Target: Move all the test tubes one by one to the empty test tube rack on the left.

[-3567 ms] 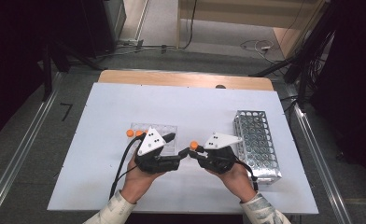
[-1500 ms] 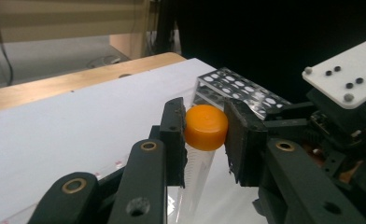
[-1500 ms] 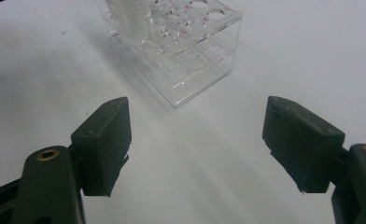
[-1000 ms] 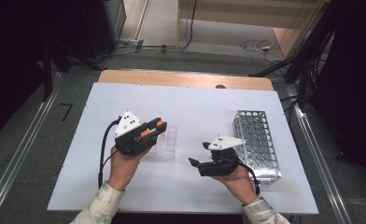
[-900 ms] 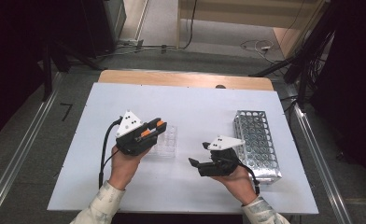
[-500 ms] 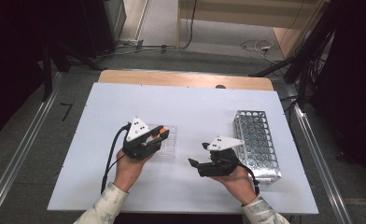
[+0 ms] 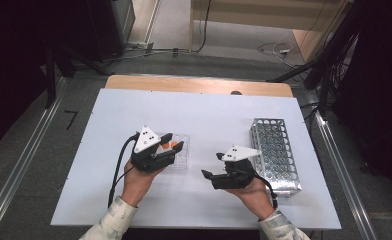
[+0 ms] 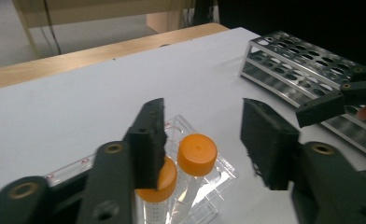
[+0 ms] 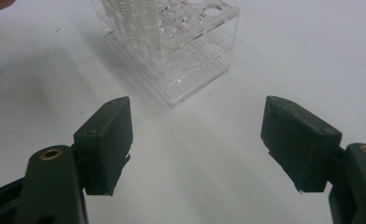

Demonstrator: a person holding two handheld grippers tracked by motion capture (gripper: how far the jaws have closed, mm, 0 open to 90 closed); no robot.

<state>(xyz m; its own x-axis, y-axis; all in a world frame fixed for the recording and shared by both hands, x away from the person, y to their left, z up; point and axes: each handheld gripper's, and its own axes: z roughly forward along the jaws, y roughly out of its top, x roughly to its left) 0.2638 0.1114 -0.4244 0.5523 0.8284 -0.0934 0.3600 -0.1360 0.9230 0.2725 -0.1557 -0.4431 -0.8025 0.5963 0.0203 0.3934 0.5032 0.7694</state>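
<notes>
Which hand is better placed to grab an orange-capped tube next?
Left. Its tongs, just opened, hang over the orange-capped tubes in the clear rack. The right tongs stand empty, short of that rack.

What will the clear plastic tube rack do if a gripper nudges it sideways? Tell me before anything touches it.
The clear tube rack looks like thin, mostly hollow acrylic, so probably light and apt to slide on the smooth white table. The orange-capped tubes stand tall in one end, so a high push may tip it.
</notes>
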